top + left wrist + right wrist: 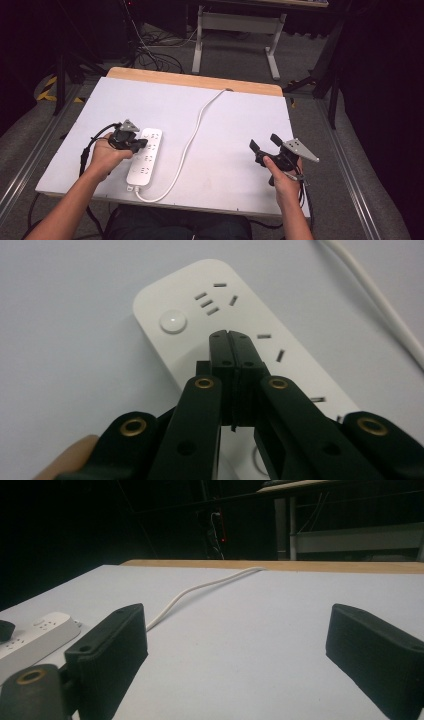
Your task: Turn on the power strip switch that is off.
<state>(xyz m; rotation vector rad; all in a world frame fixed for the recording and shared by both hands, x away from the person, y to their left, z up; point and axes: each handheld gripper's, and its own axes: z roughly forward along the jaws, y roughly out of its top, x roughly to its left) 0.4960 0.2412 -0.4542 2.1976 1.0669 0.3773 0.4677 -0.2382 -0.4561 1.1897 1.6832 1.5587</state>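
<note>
Hovering over the white plastic power strip (145, 156), the left gripper (231, 342) has its jaws pressed together, empty. Right gripper (264, 142) gapes wide over bare white tabletop (235, 130), well apart. Dark room beyond the wooden far edge (195, 80).

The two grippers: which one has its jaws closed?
The left gripper, above the white power strip, has its jaws pressed together with nothing between them. The right gripper holds its jaws wide apart over the bare table.
</note>
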